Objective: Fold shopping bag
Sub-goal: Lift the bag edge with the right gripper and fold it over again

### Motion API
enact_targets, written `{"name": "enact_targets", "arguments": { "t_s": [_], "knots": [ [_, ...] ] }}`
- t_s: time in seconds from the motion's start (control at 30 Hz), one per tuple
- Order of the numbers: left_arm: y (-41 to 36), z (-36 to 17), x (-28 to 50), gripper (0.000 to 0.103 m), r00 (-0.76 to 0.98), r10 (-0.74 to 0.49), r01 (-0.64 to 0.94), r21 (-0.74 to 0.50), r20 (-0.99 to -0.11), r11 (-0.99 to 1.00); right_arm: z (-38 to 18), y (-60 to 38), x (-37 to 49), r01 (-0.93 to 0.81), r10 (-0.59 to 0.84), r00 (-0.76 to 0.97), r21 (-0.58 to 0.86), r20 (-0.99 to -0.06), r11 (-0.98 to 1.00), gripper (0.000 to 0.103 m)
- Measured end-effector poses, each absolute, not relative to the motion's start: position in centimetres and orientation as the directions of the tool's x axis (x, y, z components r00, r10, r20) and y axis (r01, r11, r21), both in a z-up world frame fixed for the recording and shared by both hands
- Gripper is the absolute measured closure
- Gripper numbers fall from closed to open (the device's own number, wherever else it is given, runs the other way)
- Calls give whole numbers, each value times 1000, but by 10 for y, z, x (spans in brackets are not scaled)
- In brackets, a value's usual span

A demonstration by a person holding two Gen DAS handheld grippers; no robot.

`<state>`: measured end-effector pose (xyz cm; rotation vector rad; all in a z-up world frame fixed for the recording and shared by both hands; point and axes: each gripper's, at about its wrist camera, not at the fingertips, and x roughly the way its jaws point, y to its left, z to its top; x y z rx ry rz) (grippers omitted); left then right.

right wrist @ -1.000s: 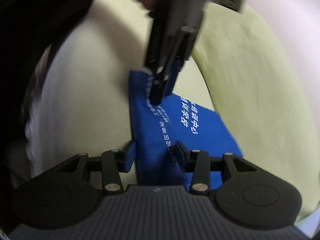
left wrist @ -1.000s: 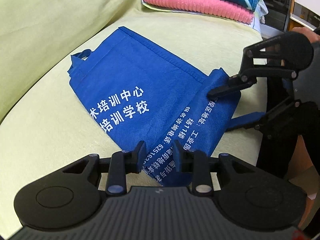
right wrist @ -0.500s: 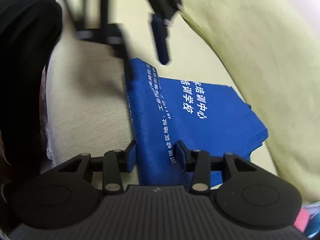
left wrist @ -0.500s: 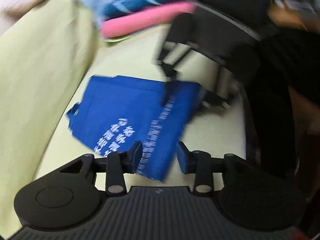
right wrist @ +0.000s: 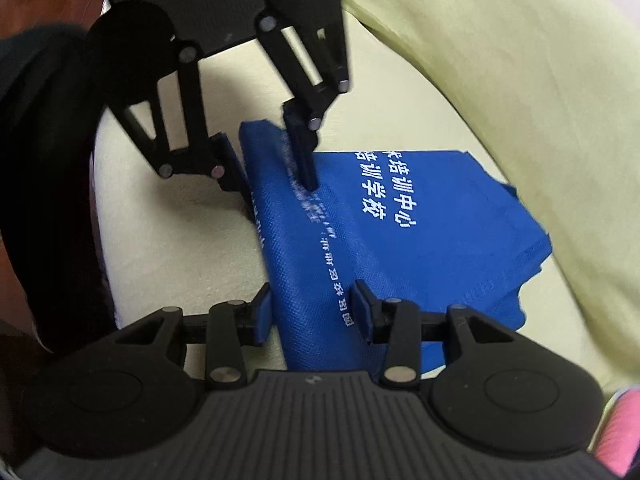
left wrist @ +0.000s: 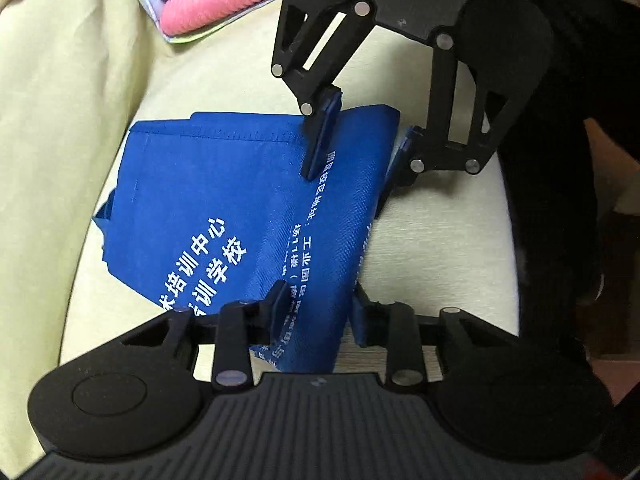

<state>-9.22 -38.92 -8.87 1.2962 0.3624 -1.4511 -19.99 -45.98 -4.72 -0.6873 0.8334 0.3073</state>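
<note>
On the pale yellow-green sofa seat (left wrist: 440, 240) lies the blue shopping bag (left wrist: 208, 200), flat and printed side up. One long side is turned up into a raised fold that runs along the seat's front edge. The far side and a handle loop reach toward the backrest cushion (left wrist: 52, 120).

The cloth looks like thin non-woven fabric: light, limp, with just enough body to hold a soft crease, and matte rather than slick. It should drag and buckle if pulled from one point, so the sensible hold is on that raised fold at both ends. Stitched hems and corners there give firmer purchase than the open panel.

The left claw (left wrist: 320, 296) straddles one end of the fold and its jaws are closing, with the cloth between them and seemingly already touched by both pads. The right claw (right wrist: 311, 296) stands at the other end, part-way closed, its pads apparently bearing on the fold from either side.

Folded towels (left wrist: 224, 0) sit stacked at the seat's far end, well apart from the bag.
</note>
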Motion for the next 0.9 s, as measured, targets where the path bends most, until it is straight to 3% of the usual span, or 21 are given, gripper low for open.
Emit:
{"name": "enact_targets", "arguments": {
  "t_s": [0.2,0.33,0.6,0.9],
  "knots": [
    [-385,-79,-106,71,79,-457,866,288,-886,-408,-37,-460,-216,-550,62,574,-328,-817,768,68],
    [-386,-75,-96,71,-13,-439,903,178,-898,-391,-26,-468,-211,-534,147,457,-138,-877,834,69],
    [-401,-80,-71,71,0,-452,937,158,-892,-313,-19,-547,-152,-252,387,305,319,-870,914,72],
    [-383,-74,-54,63,-6,-489,972,110,-873,-209,-28,-570,-157,-127,458,312,442,-832,888,75]
  ]
}}
